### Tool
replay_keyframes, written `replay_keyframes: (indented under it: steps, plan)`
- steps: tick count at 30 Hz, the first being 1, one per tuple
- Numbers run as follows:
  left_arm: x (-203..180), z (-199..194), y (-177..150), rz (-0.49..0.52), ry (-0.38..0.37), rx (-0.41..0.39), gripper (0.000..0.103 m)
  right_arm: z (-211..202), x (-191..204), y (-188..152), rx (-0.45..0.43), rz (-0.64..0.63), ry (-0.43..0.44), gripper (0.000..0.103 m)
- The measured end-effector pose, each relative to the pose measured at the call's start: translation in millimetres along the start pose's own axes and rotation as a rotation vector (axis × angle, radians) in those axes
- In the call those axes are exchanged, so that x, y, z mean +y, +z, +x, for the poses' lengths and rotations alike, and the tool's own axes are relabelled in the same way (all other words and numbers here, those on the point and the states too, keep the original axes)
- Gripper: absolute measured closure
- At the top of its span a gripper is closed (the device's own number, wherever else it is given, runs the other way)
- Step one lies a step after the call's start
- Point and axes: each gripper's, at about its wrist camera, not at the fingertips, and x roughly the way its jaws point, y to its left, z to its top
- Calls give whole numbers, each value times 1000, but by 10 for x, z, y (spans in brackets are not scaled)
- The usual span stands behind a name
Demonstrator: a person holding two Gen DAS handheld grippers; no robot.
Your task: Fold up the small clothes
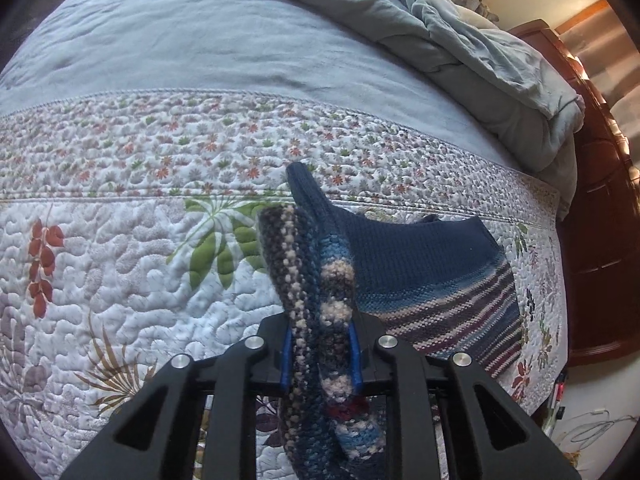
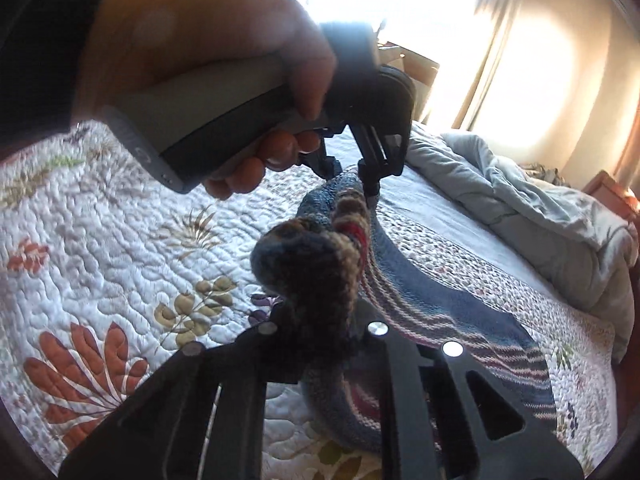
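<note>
The left claw point(image 1: 320, 354) is clenched on a bunched edge of the striped knit garment point(image 1: 432, 280); we find the right claw point(image 2: 320, 332) likewise clamped on its folded rim. The garment's remainder lies on the floral quilt point(image 1: 120, 248) of the bed.

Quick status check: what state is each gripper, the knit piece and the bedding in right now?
Left gripper: shut on the knit garment's edge.
Right gripper: shut on another bunched edge.
Knit garment: lifted at both gripped edges, the rest trailing on the quilt.
Quilt: spread flat.
Grey comforter: crumpled at the far end.
</note>
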Motion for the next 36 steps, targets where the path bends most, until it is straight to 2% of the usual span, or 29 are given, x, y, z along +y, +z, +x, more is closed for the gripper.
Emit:
replay_keyframes:
  steps: [10,22,36]
  plan:
    - [-698,-221,142,72,88,-13,82,-254,-559,59,-52,133,48,92]
    - [-1449,-251,236,146,160,-39,82,-442,-1158,31,-104,305,92,92]
    - [-2163,46,266,204,154,-32,82,-551,-1769,-265,-115,396,67,92]
